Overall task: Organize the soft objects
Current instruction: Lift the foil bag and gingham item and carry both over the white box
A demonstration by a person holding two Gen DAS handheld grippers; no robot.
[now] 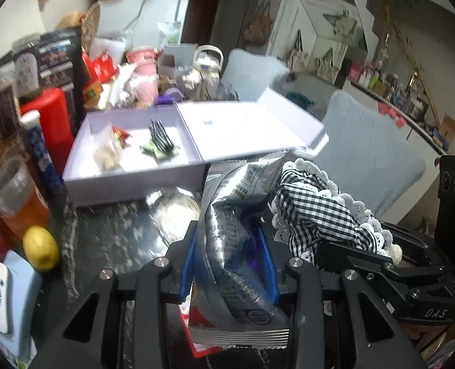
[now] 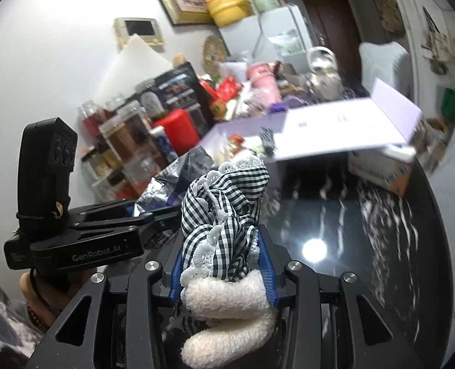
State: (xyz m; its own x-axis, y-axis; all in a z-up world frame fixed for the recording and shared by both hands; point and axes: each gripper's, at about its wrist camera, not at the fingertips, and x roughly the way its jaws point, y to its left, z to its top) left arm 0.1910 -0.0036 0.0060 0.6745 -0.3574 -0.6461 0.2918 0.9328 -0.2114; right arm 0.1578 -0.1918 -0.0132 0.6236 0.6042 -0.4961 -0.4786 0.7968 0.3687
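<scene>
— Currently, what does each gripper hold?

— I have the left gripper (image 1: 227, 246) clenched on a silver packet (image 1: 233, 230), raised above the dark table (image 1: 120, 240). The right gripper (image 2: 223, 264) grips a checked cloth (image 2: 227, 203) with a white fuzzy piece (image 2: 227, 301), just right of the packet.

— Where is the box?

— The lilac box (image 1: 129, 181) sits open at the far side, its lid (image 1: 246, 129) to the right, small items inside.
</scene>
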